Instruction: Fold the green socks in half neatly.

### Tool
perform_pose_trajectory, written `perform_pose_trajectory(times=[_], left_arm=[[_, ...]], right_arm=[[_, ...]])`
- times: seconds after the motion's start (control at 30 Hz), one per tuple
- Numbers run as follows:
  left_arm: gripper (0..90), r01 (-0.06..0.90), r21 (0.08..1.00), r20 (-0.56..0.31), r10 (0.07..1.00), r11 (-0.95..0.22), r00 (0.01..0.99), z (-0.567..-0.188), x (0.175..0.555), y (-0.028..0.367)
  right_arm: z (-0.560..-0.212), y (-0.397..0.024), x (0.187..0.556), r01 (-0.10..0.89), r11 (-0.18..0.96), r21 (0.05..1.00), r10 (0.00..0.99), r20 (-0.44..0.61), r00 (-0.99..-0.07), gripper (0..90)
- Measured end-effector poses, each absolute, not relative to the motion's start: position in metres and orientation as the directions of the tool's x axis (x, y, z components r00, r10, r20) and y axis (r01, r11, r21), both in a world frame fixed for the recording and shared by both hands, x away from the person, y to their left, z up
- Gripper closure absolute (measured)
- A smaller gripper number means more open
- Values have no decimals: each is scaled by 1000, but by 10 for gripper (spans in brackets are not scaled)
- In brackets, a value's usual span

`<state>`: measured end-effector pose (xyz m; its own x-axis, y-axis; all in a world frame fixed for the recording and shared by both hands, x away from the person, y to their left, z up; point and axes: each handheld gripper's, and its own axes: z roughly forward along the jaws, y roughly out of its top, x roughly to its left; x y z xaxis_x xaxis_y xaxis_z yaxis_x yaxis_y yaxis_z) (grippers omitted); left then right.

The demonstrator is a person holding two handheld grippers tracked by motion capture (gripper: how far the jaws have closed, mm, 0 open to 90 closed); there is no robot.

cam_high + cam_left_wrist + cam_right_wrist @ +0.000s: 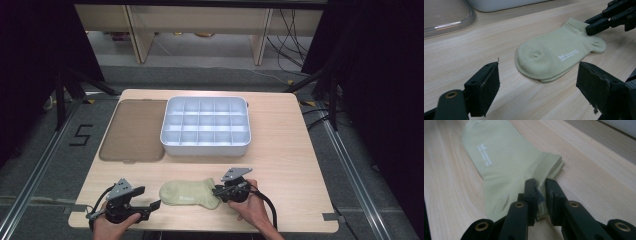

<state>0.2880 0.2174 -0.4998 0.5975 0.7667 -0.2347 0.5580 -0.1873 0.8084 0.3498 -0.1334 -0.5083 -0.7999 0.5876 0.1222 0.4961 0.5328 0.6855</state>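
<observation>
A pale green ankle sock (190,192) lies flat on the wooden table near its front edge, white print on its sole. My right gripper (218,190) comes in from the right, and its jaws are pinched on the sock's ribbed cuff (549,165), with the fabric edge between the pads (530,192). In the left gripper view the same jaws (594,26) bite the cuff end of the sock (554,55). My left gripper (146,198) sits left of the toe with its jaws wide apart and nothing between them; the toe lies just ahead of its opening (539,75).
A white tray (205,148) divided into several small compartments stands at the table's middle back. A tinted clear lid (134,130) lies flat to its left. The table's front edge runs just below both hands.
</observation>
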Motion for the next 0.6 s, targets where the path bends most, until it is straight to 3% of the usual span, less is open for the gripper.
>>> perform_pose_trajectory(times=[0.37, 0.43, 0.6], left_arm=[[179, 563, 803, -236, 763, -196, 602, -499, 288, 219], [179, 573, 799, -247, 769, -182, 589, -499, 287, 218], [179, 563, 801, -228, 766, -203, 601, -499, 287, 218]], right_arm=[[-481, -138, 335, 460, 535, 709, 516, 157, -842, 820], [-475, -144, 334, 424, 545, 724, 490, 135, -861, 820], [-468, -167, 333, 444, 553, 705, 491, 154, -857, 820]])
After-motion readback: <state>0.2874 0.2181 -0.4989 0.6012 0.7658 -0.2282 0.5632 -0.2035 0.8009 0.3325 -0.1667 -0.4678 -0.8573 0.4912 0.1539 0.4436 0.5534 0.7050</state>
